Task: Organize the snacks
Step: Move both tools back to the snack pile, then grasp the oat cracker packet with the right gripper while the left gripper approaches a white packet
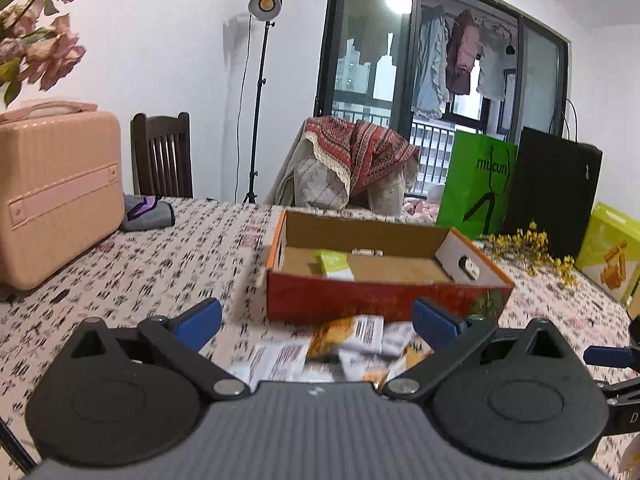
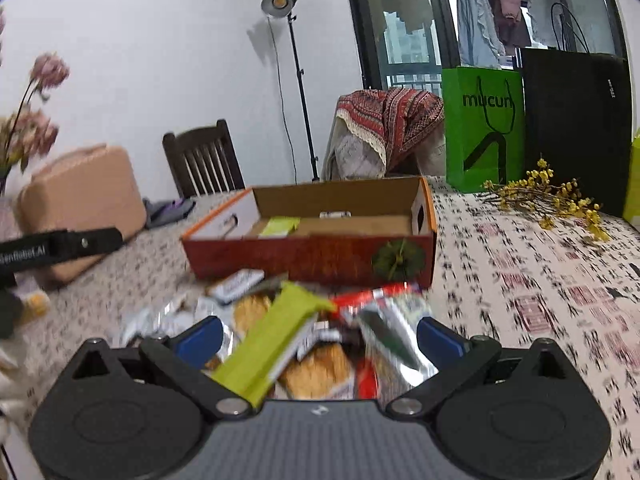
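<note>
Cardboard box (image 2: 312, 256) holding two packets, heaped snacks (image 2: 304, 332) before it; both hand-held grippers (image 1: 318, 316) (image 2: 320, 336) spread apart

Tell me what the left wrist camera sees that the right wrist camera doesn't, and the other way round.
Only the left wrist view shows the yellow-green carton at the table's right edge and the right tool's blue tip.

Only the right wrist view shows the long green snack bar lying tilted across the pile between the open right tool, plus red and silver wrappers.

Both show the orange cardboard box with a green packet inside, the pink case, the green bag and loose snacks before the box. The left tool is open too.
</note>
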`<state>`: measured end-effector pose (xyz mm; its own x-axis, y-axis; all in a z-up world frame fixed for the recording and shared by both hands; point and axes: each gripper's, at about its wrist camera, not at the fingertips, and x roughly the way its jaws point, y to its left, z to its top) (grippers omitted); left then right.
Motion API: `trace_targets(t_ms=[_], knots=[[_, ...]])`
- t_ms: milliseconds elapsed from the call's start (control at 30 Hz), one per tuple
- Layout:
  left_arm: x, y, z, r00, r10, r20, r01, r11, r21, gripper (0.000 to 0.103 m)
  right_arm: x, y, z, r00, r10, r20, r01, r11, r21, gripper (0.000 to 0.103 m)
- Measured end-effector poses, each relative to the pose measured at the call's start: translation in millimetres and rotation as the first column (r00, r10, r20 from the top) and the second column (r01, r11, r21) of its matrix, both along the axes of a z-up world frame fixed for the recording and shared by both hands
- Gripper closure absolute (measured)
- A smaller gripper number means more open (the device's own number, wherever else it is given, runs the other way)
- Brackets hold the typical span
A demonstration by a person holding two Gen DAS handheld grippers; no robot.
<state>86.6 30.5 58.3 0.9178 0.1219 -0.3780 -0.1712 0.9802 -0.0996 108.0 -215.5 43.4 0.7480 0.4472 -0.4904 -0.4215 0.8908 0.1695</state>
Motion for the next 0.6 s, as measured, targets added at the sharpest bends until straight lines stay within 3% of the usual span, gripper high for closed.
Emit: trace_targets(t_ms=[367,600], knots=[[-33.3,6.2,-34.2,0.997,-0.009,-0.075,0.007,0.999,-0.032,0.0,-31.9,4.3,-32.4,0.997,0.005,-0.074,-0.009,0.998,-0.064,0.004],[-41.8,11.8,-46.3,0.995,-0.002,-0.1,-0.002,0.999,-0.036,0.0,-40.2,2.0,-51.0,0.994,-0.009,-0.108,0.0,0.996,-0.088,0.018]])
